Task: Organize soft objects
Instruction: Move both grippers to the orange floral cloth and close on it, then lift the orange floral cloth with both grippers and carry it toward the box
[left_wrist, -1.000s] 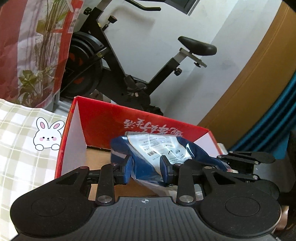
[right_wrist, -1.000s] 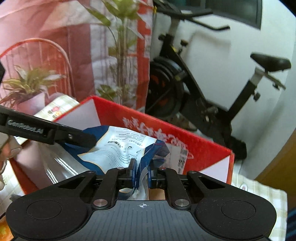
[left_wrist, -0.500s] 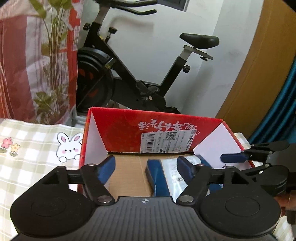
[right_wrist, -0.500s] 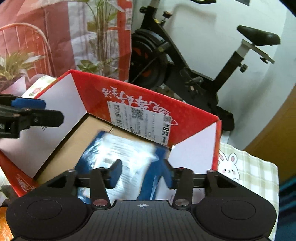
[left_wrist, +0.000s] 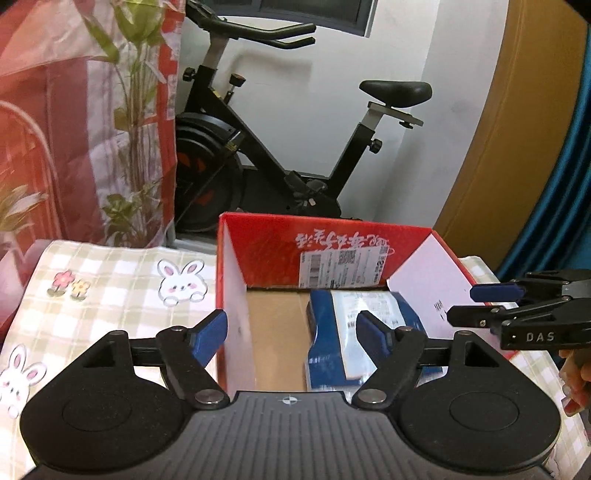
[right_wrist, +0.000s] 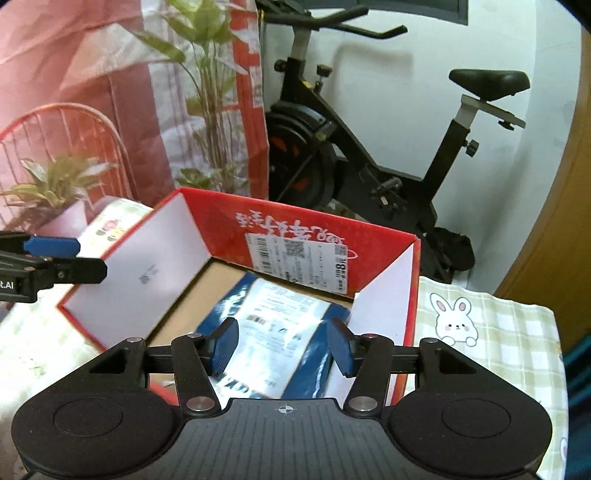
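Observation:
A blue and white soft packet (left_wrist: 354, 328) lies flat on the floor of the open red cardboard box (left_wrist: 332, 236), toward its right side. It also shows in the right wrist view (right_wrist: 280, 332) inside the box (right_wrist: 303, 229). My left gripper (left_wrist: 291, 332) is open and empty, above the box's near edge. My right gripper (right_wrist: 282, 345) is open and empty, just above the packet. The right gripper shows at the right edge of the left wrist view (left_wrist: 498, 302); the left gripper shows at the left edge of the right wrist view (right_wrist: 51, 258).
The box stands on a green checked cloth with rabbit prints (left_wrist: 110, 280). A black exercise bike (left_wrist: 280, 155) stands behind the box against a white wall. A potted plant (right_wrist: 55, 184) and a red patterned curtain (right_wrist: 92, 74) are at the left.
Both grippers were shut on the packet above the box. They opened, the packet dropped onto the box floor, and both grippers have drawn back and up.

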